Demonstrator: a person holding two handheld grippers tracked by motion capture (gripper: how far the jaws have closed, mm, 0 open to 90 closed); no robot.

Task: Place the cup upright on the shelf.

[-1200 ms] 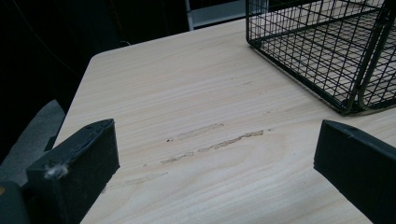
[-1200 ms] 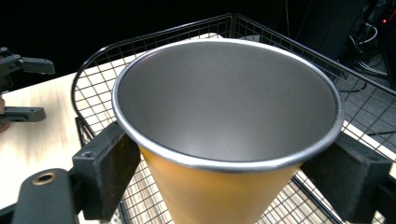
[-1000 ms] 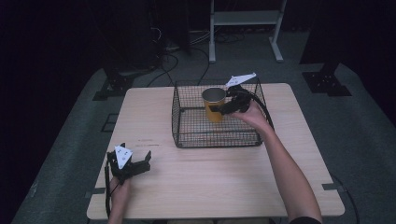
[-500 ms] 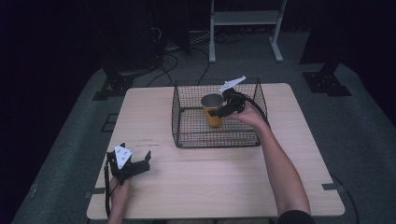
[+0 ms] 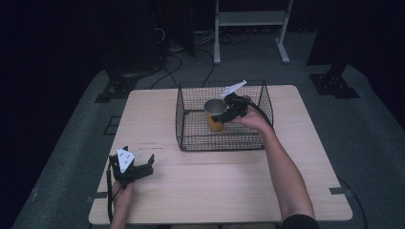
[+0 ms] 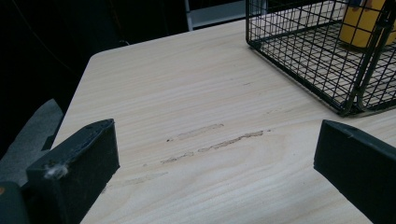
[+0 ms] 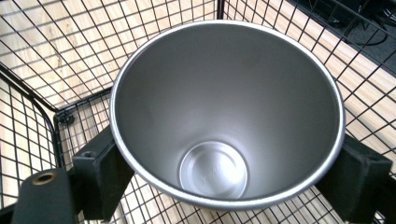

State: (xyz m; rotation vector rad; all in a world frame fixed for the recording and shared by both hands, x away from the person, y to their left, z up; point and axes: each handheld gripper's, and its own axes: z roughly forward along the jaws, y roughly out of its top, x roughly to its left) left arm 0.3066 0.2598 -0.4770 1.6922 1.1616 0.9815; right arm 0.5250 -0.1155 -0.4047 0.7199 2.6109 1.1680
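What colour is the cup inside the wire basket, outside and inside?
The cup is yellow outside, plain silvery metal inside; the right gripper view shows the inside best.

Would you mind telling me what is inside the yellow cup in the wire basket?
The cup holds nothing: its bare steel wall and round bottom show in the right gripper view. The basket floor under it is covered.

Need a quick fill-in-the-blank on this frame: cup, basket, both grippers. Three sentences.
1. The right gripper grips the yellow cup inside the wire ____.
2. The cup's inside is bare metal and ____ of contents.
3. The left gripper rests near the table's front left corner with its jaws ____.

Missing words: basket; empty; open
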